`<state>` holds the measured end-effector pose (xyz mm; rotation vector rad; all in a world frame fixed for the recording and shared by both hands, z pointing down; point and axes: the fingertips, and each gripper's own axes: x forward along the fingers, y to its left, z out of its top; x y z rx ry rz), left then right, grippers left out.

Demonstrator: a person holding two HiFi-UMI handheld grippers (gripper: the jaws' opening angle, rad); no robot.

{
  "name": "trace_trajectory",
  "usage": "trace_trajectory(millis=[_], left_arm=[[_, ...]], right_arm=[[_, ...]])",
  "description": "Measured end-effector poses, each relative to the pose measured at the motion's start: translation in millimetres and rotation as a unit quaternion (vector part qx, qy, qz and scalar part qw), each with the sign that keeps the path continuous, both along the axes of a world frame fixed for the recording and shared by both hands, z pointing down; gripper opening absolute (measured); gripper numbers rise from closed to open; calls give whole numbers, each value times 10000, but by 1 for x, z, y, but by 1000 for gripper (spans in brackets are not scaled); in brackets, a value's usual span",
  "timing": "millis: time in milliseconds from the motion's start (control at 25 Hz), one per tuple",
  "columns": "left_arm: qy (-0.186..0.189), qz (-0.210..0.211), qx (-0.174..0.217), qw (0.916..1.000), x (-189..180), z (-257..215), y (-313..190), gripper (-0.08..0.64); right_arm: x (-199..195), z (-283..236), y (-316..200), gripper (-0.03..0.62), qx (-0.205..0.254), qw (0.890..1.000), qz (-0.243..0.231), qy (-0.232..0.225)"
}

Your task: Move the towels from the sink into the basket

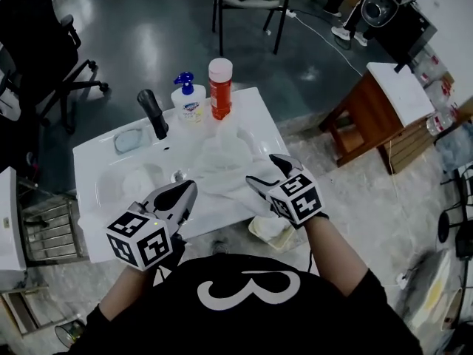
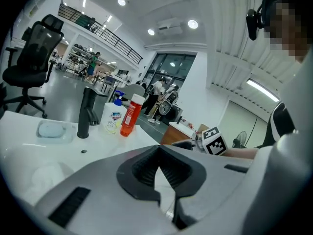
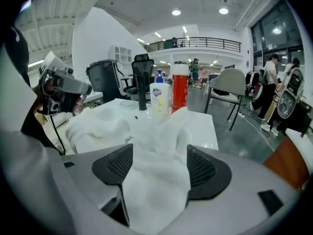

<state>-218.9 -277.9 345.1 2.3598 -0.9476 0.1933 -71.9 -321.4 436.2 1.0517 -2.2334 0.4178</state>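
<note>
A white towel [image 1: 225, 157] lies bunched over the right side of the white sink [image 1: 255, 113] and reaches toward me. My right gripper [image 1: 270, 174] is shut on its near end; in the right gripper view the towel [image 3: 161, 131] fills the wide gap of that gripper [image 3: 155, 163]. A second white towel [image 1: 140, 180] lies in the basin to the left, also in the right gripper view [image 3: 98, 129]. My left gripper [image 1: 188, 189] hovers over the sink's front edge, and its jaws [image 2: 157, 148] meet at the tips with nothing clearly held. The cream basket [image 1: 259, 235] sits low beside the sink, under my right gripper.
A black faucet [image 1: 153, 113], a soap dish [image 1: 131, 139], a white pump bottle [image 1: 188, 102] and an orange bottle [image 1: 220, 87] stand along the sink's back. A wooden stool [image 1: 369, 109] is at the right, an office chair [image 1: 52, 58] at the far left.
</note>
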Motion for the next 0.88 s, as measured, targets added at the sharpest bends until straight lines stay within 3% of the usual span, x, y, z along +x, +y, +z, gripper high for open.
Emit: trace_trajectory(millis=[320, 480, 760, 880], left_arm=[[-80, 103, -130, 9998, -7, 20, -27, 5], [-128, 137, -202, 9996, -9, 27, -33, 5], [-165, 182, -276, 9993, -7, 35, -39, 5], [-185, 227, -288, 9992, -5, 36, -39, 5]], right_arm=[[2, 51, -20, 322, -196, 9950, -254, 945], [7, 74, -24, 322, -439, 9917, -259, 1184], [17, 83, -35, 320, -389, 9850, -188, 1669], [22, 84, -38, 264, -256, 9790, -253, 2007]])
